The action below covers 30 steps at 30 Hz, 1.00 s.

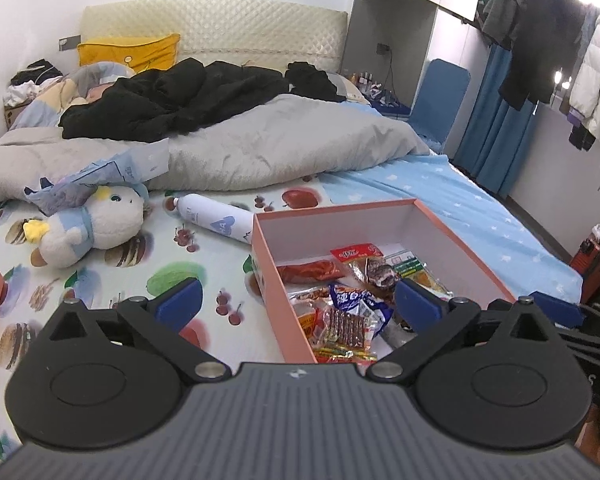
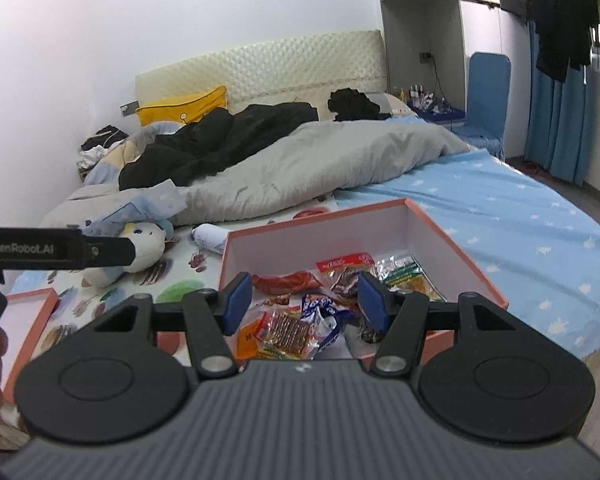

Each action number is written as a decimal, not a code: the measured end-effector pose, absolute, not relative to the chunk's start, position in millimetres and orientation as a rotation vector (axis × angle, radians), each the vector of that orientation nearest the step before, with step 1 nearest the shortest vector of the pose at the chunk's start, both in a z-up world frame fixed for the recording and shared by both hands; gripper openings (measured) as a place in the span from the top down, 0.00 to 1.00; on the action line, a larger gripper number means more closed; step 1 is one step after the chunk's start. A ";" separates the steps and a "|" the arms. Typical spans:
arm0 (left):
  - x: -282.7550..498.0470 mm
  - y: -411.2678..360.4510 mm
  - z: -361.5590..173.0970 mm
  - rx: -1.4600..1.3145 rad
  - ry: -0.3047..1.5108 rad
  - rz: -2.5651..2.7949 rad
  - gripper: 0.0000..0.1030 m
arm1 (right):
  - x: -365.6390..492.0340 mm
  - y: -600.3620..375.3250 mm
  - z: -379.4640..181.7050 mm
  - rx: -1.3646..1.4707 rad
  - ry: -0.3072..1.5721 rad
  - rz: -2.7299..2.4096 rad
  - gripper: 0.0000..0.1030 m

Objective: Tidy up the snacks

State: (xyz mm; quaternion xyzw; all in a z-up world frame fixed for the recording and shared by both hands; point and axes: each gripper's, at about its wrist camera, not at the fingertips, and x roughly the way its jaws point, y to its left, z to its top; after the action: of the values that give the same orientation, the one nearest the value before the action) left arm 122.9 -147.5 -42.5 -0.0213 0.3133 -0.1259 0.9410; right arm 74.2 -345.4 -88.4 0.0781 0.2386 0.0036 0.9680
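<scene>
Nearest to me, the left gripper (image 1: pixel 298 300) has its jaws spread as wide as they go, one finger over the fruit-printed sheet (image 1: pixel 100 276) and the other over the box, with nothing between them. Just beside it, the right gripper (image 2: pixel 304 304) hangs over the near end of the box with its jaws partly apart and nothing pinched between them. The pink box (image 2: pixel 456 256) lies open on the bed near its foot, and the snacks (image 2: pixel 292 328) sit heaped in its near half: a red packet, a blue-and-white wrapper, clear sachets. A second pink tray (image 2: pixel 32 320) lies at the left edge. Beyond the box lie a white bottle (image 1: pixel 210 216) and a plush toy (image 1: pixel 96 228), then a rumpled grey duvet (image 1: pixel 260 152), with a yellow pillow (image 1: pixel 132 50) against the headboard.
</scene>
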 end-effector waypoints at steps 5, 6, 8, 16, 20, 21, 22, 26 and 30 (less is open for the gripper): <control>121.7 -148.9 -43.8 -0.043 0.647 -0.260 0.00 | 73.4 -347.3 -89.0 0.162 0.482 -0.002 0.41; 121.5 -149.2 -43.9 -0.043 0.647 -0.262 0.00 | 72.9 -348.1 -88.8 0.165 0.482 -0.004 0.41; 120.5 -149.8 -43.2 -0.041 0.642 -0.262 0.00 | 73.3 -349.1 -88.2 0.167 0.479 -0.009 0.41; 119.7 -150.8 -42.1 -0.041 0.639 -0.262 0.00 | 72.3 -352.0 -90.4 0.179 0.485 -0.026 0.41; 120.5 -149.7 -41.3 -0.038 0.639 -0.260 0.00 | 72.5 -352.5 -90.7 0.178 0.484 -0.027 0.41; 120.5 -149.8 -41.1 -0.039 0.637 -0.257 0.00 | 72.4 -352.6 -90.8 0.180 0.484 -0.025 0.41; 120.6 -149.9 -40.2 -0.038 0.636 -0.255 0.00 | 72.8 -352.2 -90.7 0.183 0.485 -0.025 0.41; 121.7 -147.9 -39.0 -0.044 0.637 -0.256 0.00 | 72.1 -352.3 -91.6 0.184 0.483 -0.036 0.41; 123.1 -146.8 -38.6 -0.051 0.648 -0.255 0.00 | 73.4 -354.3 -92.8 0.194 0.490 -0.043 0.41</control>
State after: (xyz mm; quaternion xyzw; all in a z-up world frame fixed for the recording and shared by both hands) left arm 123.1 -146.8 -38.6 -0.0250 0.3174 -0.1249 0.9397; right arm 73.4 -354.3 -92.8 0.0961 0.2421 -0.0213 0.9652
